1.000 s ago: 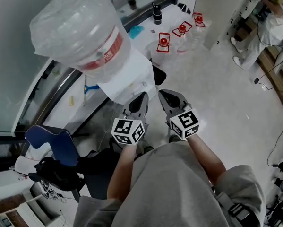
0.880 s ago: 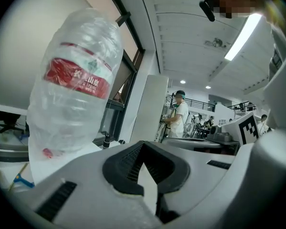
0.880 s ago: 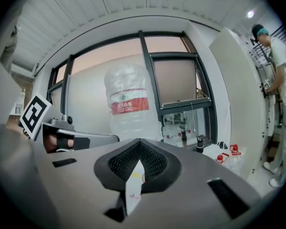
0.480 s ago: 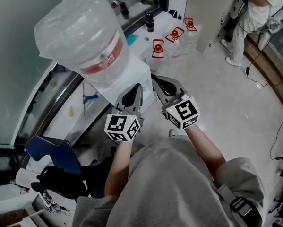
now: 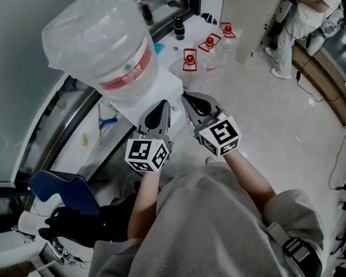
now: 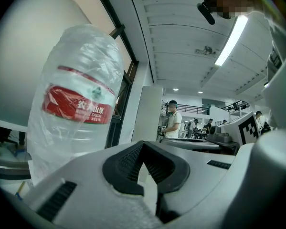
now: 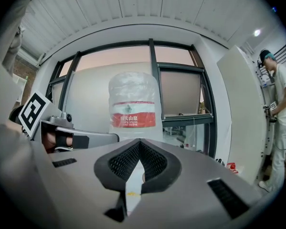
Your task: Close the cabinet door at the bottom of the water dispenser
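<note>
Pale floor (image 5: 265, 114) surrounded the water dispenser (image 5: 164, 91), which stood directly ahead of you with a large inverted bottle (image 5: 100, 39) on top. You held the left gripper (image 5: 157, 111) and the right gripper (image 5: 190, 101) side by side, near the dispenser's white top. Both sets of jaws were closed tip to tip, with nothing between them. The cabinet door at the bottom was hidden from every view.
</note>
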`<state>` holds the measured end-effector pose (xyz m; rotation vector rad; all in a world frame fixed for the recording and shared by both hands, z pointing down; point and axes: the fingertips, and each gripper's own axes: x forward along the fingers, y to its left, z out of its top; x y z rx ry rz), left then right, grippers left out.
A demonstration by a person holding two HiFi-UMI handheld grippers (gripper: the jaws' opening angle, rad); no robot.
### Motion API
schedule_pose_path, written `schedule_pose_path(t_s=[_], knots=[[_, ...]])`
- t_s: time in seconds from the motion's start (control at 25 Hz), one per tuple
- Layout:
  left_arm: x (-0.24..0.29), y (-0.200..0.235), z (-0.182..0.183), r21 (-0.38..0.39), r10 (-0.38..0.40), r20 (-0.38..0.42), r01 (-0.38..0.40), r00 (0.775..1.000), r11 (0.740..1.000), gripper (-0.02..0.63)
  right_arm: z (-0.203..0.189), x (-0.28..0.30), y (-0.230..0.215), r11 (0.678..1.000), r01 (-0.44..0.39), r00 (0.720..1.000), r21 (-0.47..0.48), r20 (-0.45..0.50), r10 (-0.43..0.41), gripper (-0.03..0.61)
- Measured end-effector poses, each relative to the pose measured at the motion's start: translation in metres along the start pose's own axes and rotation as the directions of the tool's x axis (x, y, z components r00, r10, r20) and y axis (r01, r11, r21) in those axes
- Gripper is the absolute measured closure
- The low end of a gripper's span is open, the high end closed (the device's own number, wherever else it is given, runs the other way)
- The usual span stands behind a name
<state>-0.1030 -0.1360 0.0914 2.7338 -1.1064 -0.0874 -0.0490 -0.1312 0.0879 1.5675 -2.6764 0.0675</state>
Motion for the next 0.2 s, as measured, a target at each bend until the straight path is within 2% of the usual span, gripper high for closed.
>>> schedule_pose_path(t_s=[0.2], knots=[[-0.0062, 0.0106, -0.0021, -0.014, 0.002, 0.005, -0.002, 1.000, 1.000, 0.607, -0.0036, 0.0073, 0.0078, 1.000, 0.002, 1.000, -0.002, -0.007, -0.003, 0.571]])
